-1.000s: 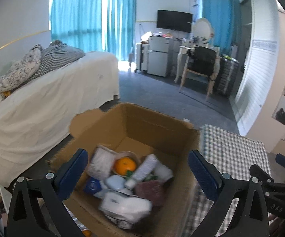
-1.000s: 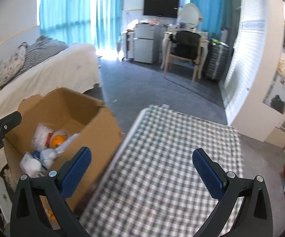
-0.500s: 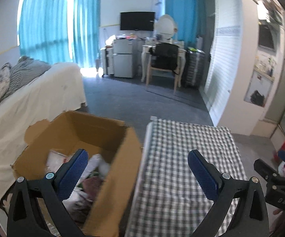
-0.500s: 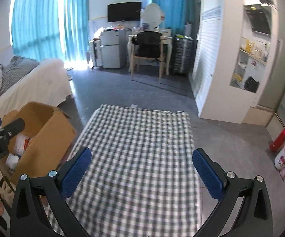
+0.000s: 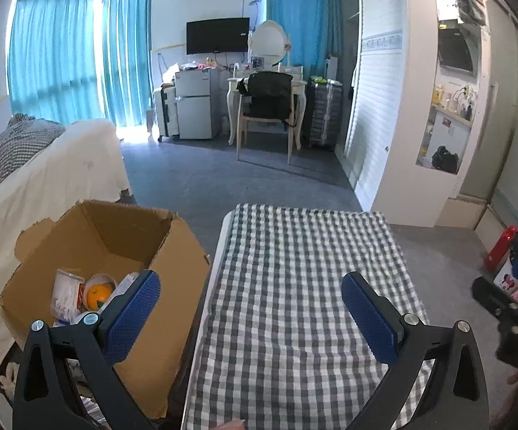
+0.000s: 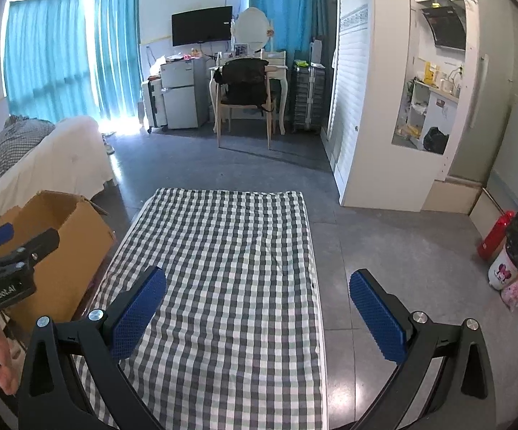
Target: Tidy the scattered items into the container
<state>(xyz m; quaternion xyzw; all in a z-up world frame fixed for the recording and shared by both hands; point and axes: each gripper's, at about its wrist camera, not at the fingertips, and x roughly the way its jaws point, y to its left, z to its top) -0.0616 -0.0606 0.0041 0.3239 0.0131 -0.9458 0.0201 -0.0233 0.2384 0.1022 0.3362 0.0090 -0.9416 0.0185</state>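
An open cardboard box (image 5: 172, 265) stands left of a low table with a checked cloth (image 5: 305, 286). In it lie an orange (image 5: 98, 295), a white packet (image 5: 66, 292) and other small items. The box also shows in the right wrist view (image 6: 79, 236). My left gripper (image 5: 251, 308) is open and empty, above the table's left part beside the box. My right gripper (image 6: 257, 304) is open and empty above the checked cloth (image 6: 230, 251). No loose item shows on the cloth.
A white-covered bed (image 5: 54, 172) lies to the left behind the box. A chair (image 5: 267, 114), desk and small fridge (image 5: 196, 107) stand at the far wall. A red bottle (image 6: 493, 234) and a bin (image 6: 517, 258) stand on the grey floor at the right.
Both grippers have swung right and back, from over the box to over the checked table. Both stay open and empty.
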